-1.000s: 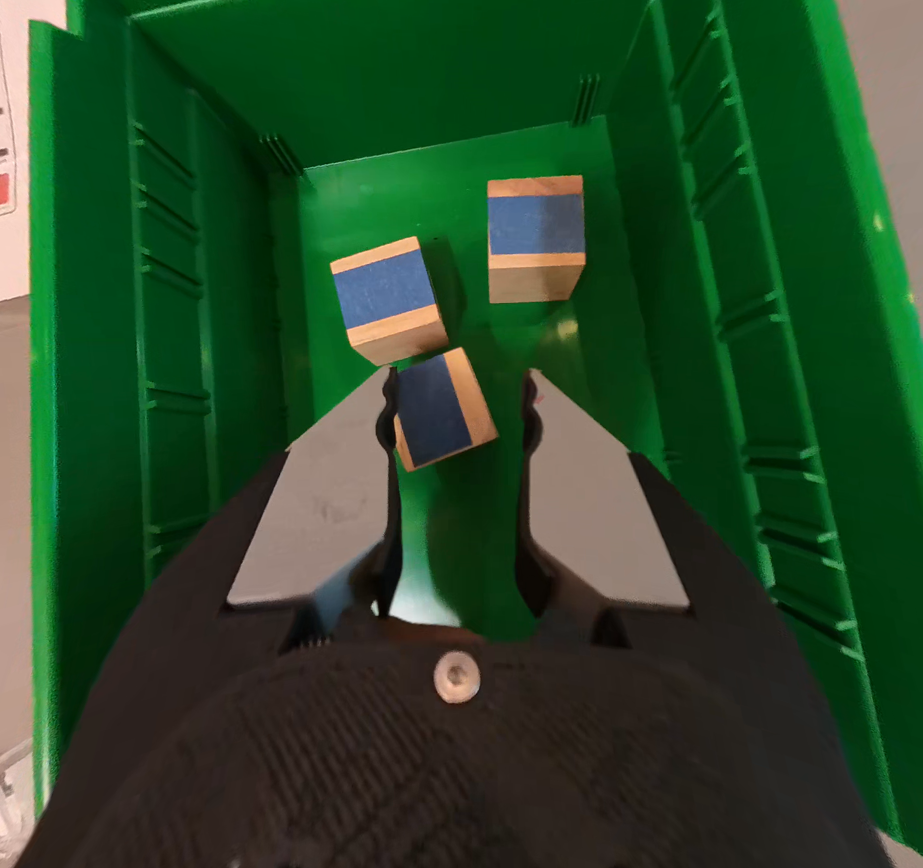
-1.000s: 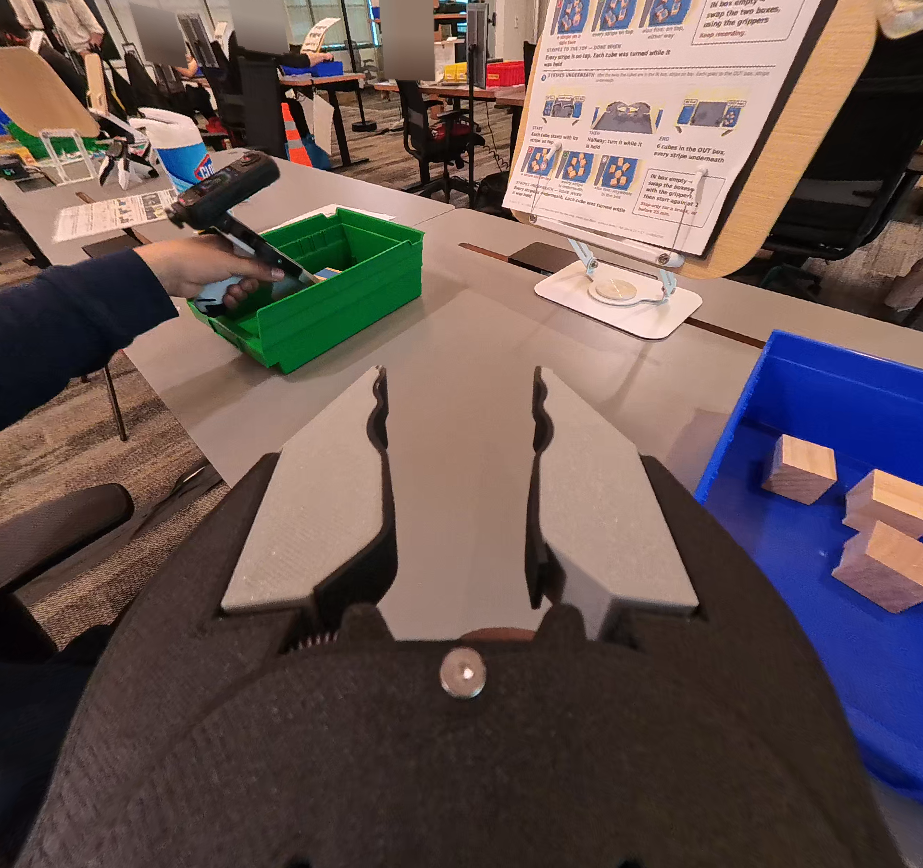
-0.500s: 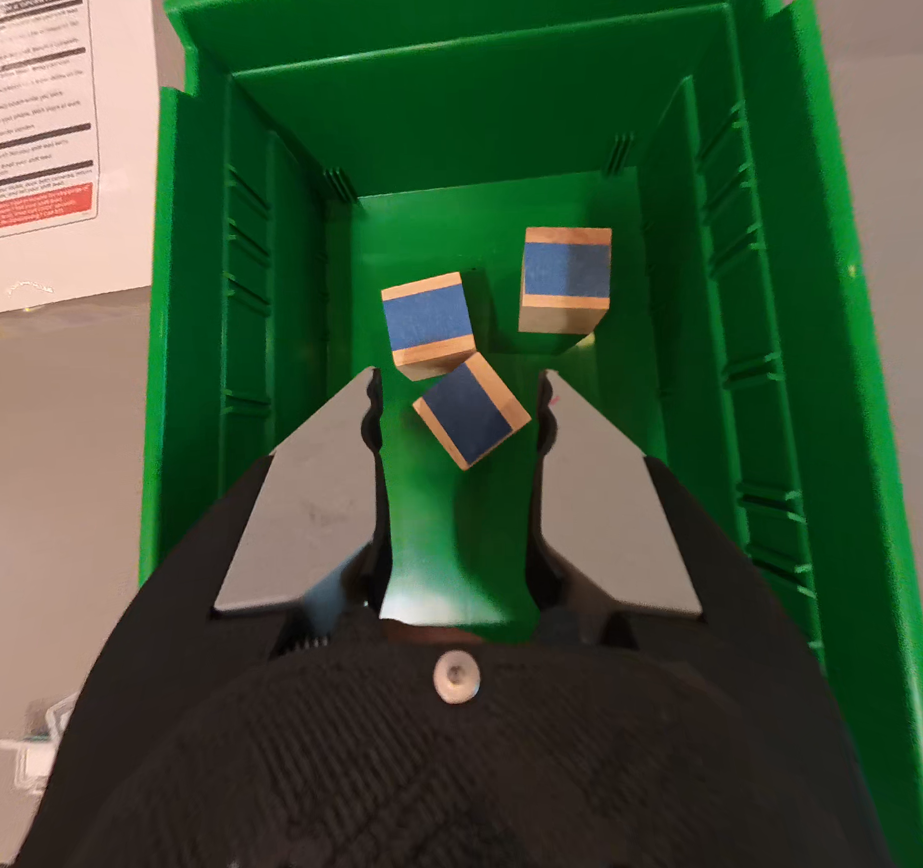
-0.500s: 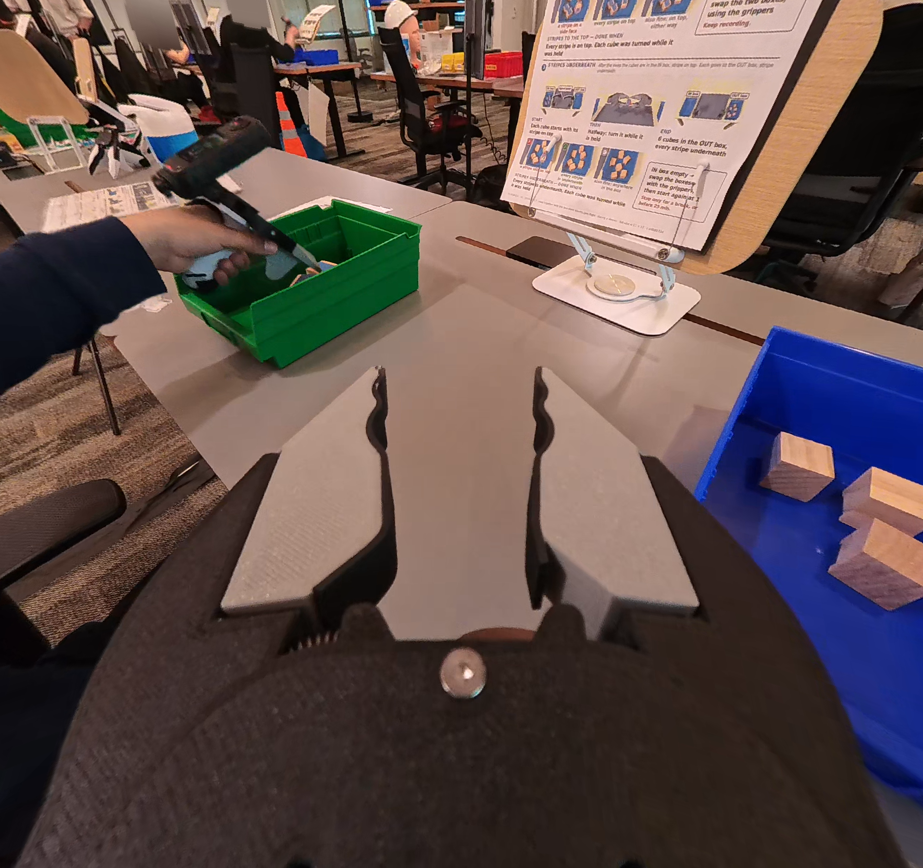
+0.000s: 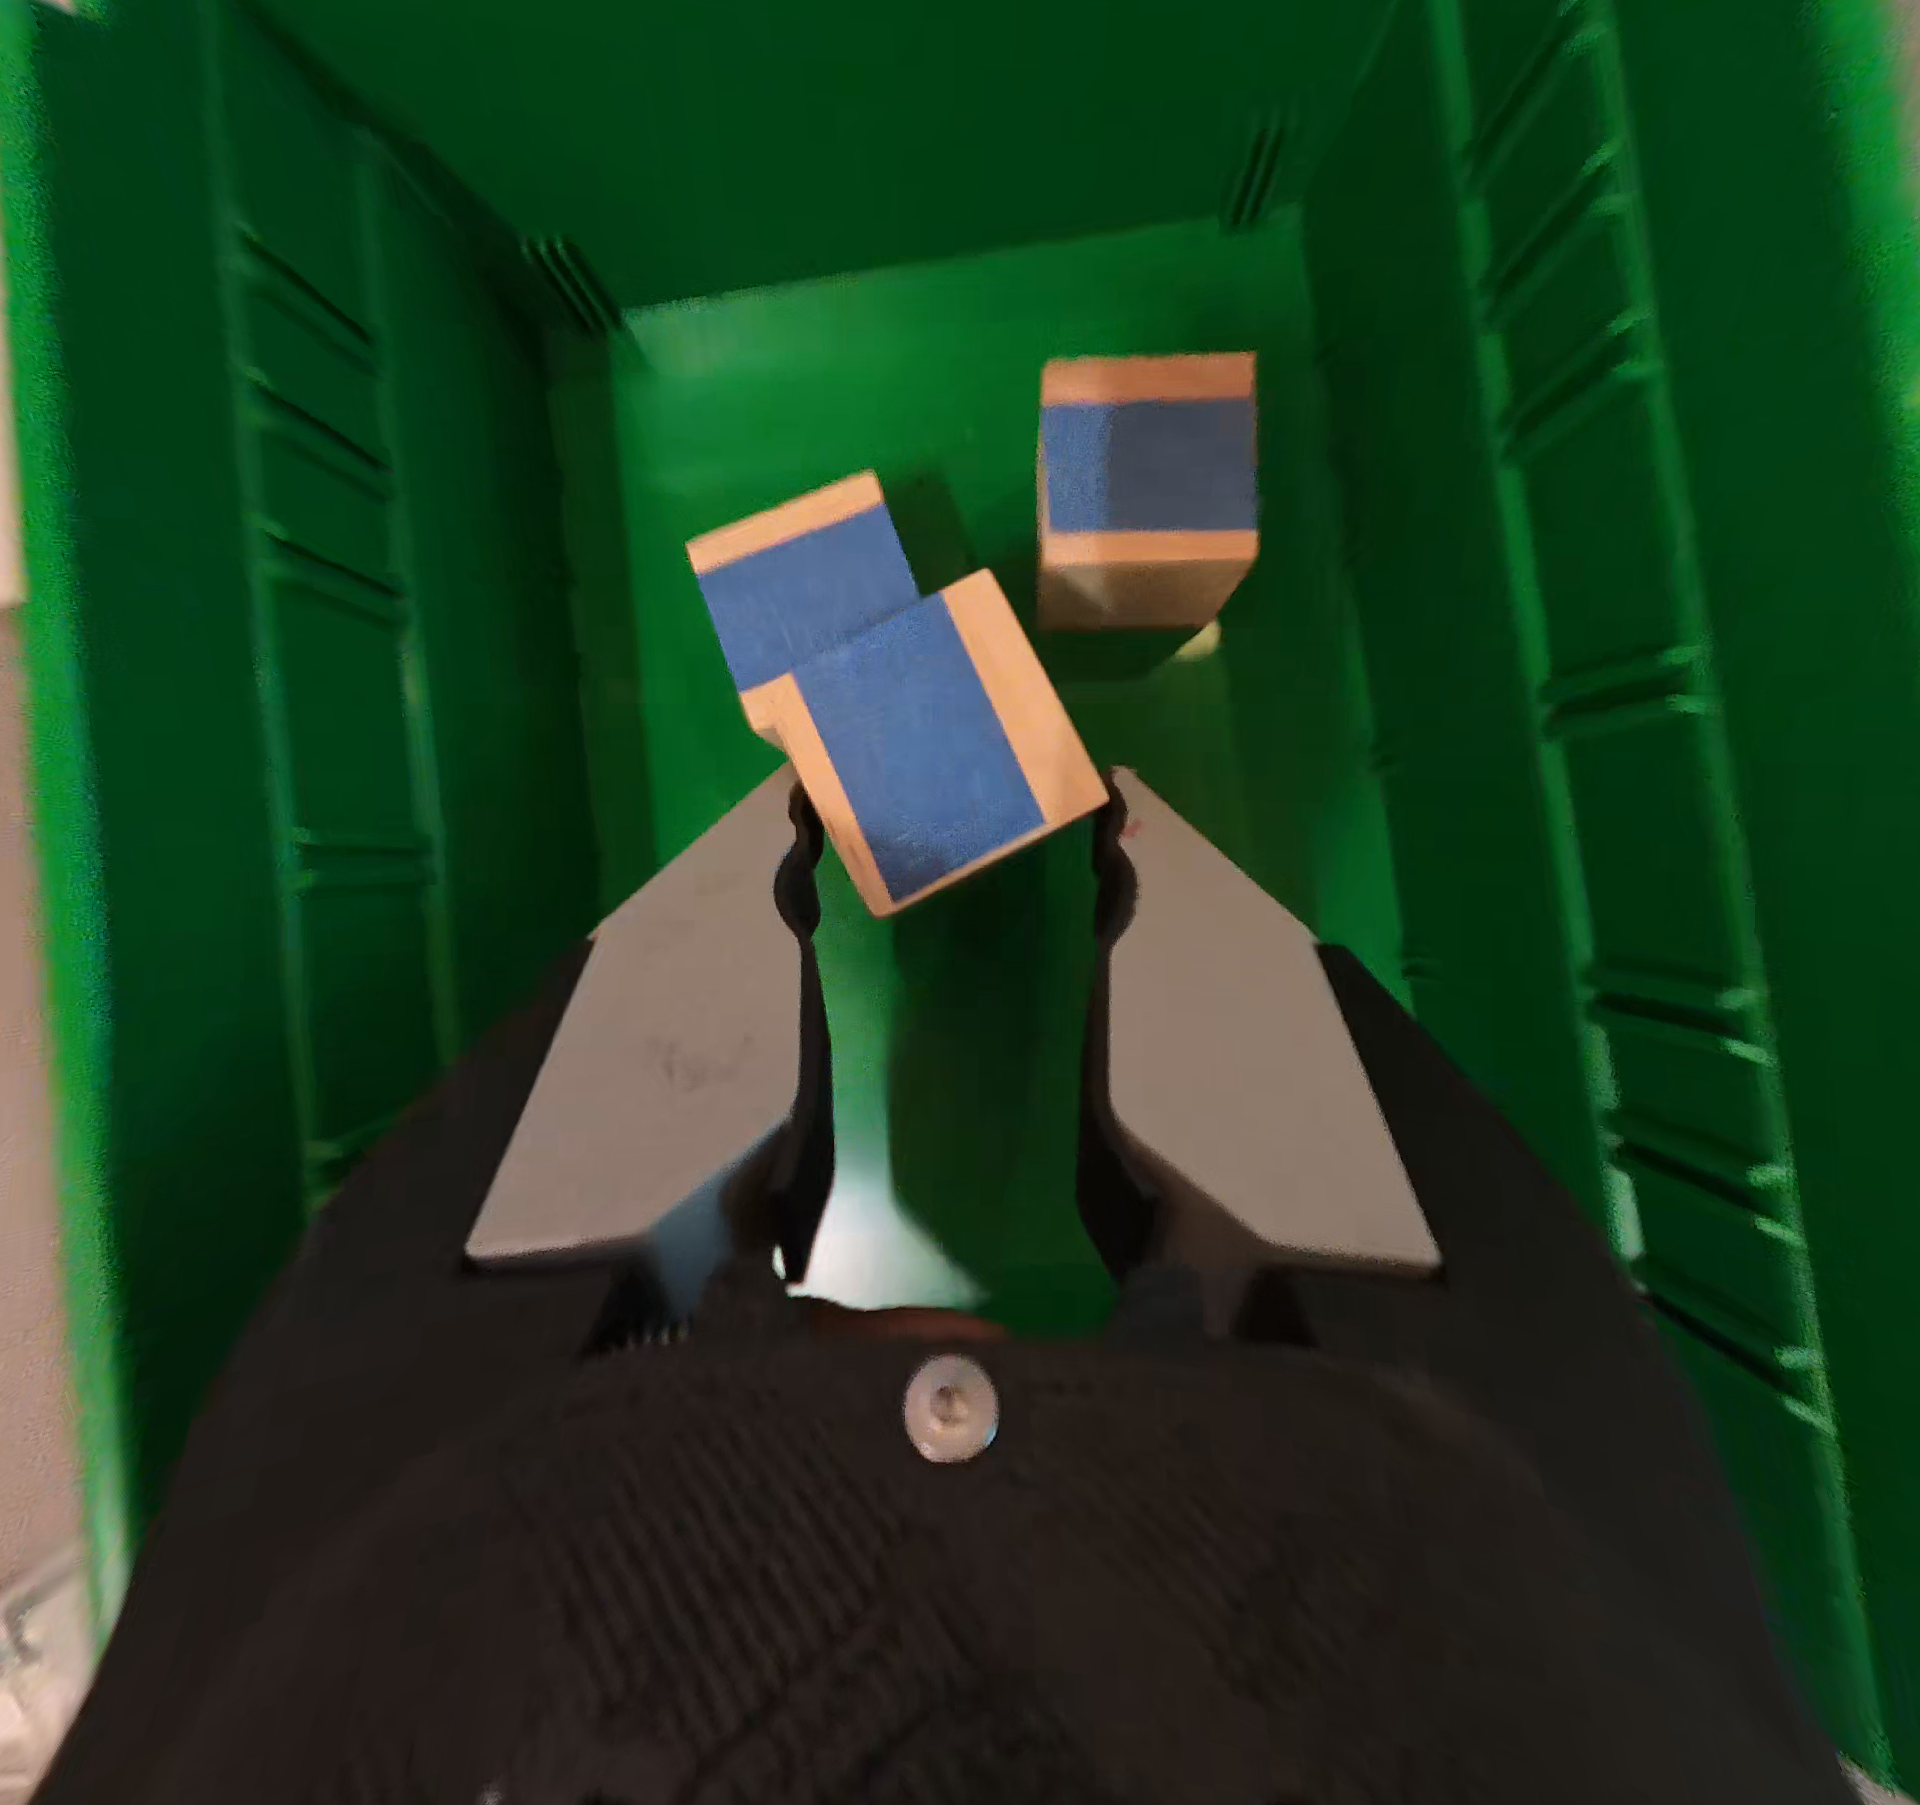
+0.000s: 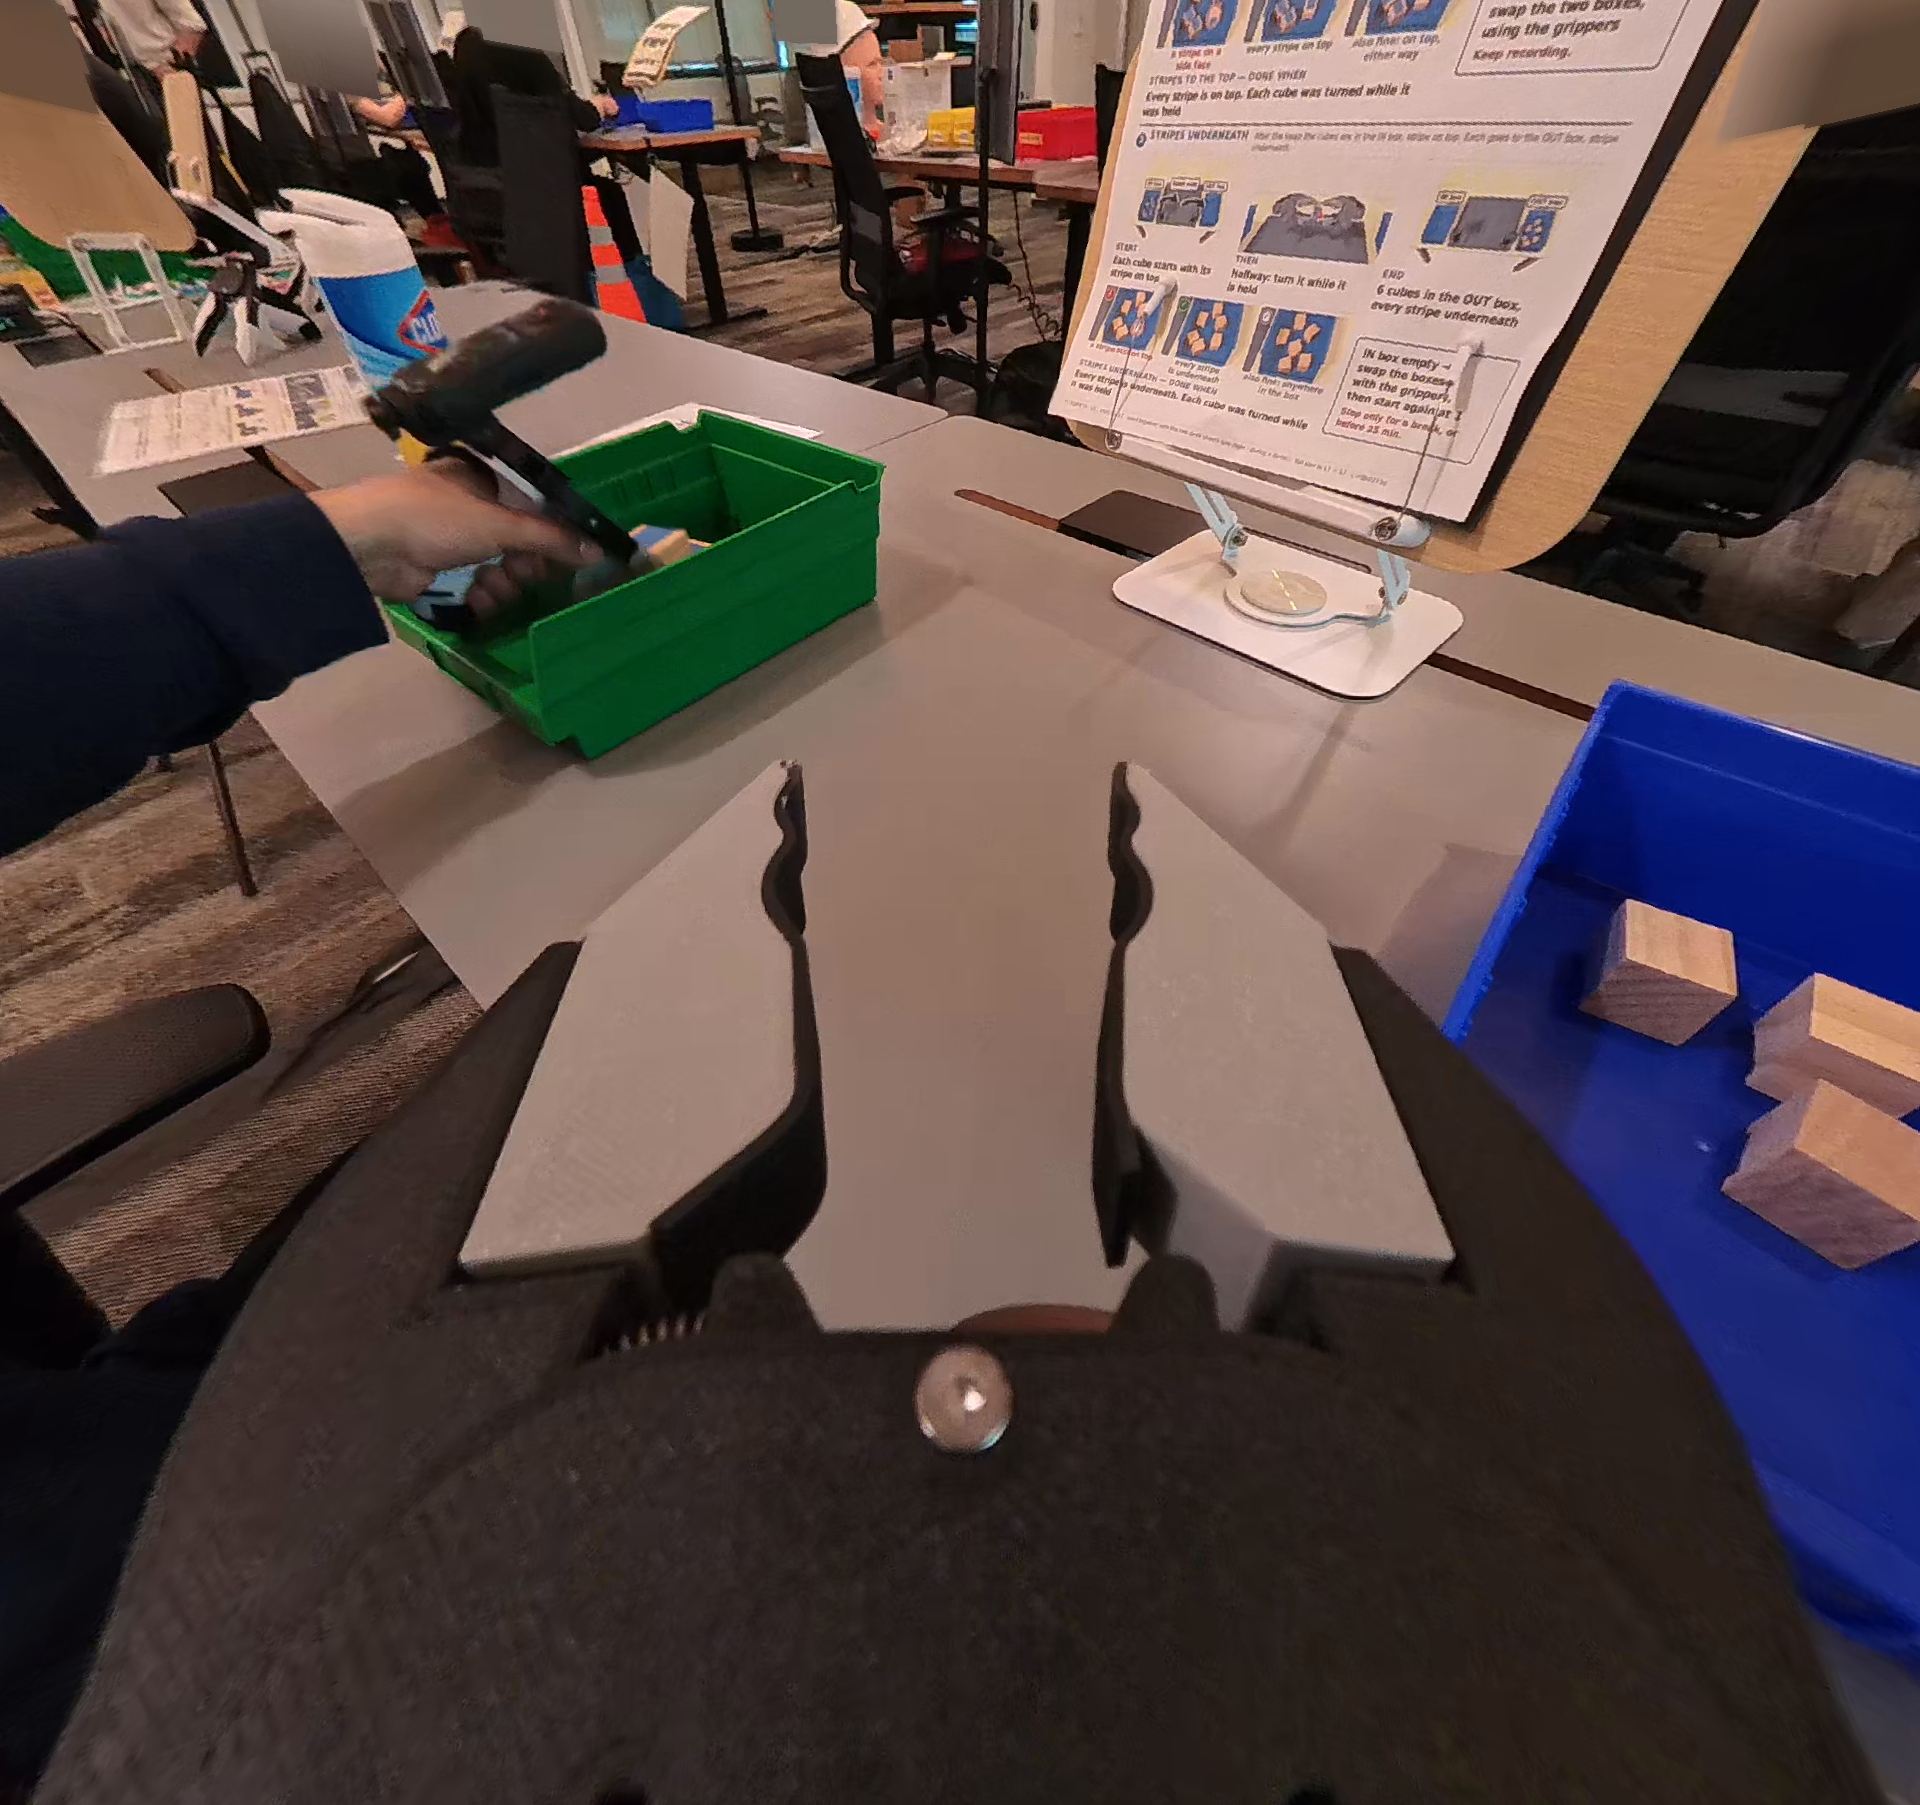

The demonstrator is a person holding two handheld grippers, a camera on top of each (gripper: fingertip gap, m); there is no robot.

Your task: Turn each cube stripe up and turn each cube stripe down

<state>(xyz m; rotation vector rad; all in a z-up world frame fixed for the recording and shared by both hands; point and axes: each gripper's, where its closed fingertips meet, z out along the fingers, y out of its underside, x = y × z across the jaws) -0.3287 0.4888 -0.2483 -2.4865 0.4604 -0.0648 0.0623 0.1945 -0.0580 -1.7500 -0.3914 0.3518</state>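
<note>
My left gripper (image 5: 951,820), fingers wide around the tilted nearest cube (image 5: 935,747), may knock its touching neighbour (image 5: 795,592) when closing.

Left gripper (image 5: 951,825) inside green bin (image 5: 312,612), jaws apart. Nearest cube (image 5: 935,747), blue stripe facing the camera, sits tilted between the fingertips, overlapping a second striped cube (image 5: 790,581) just behind it. Third striped cube (image 5: 1148,488) stands apart, far right; view blurred.
</note>
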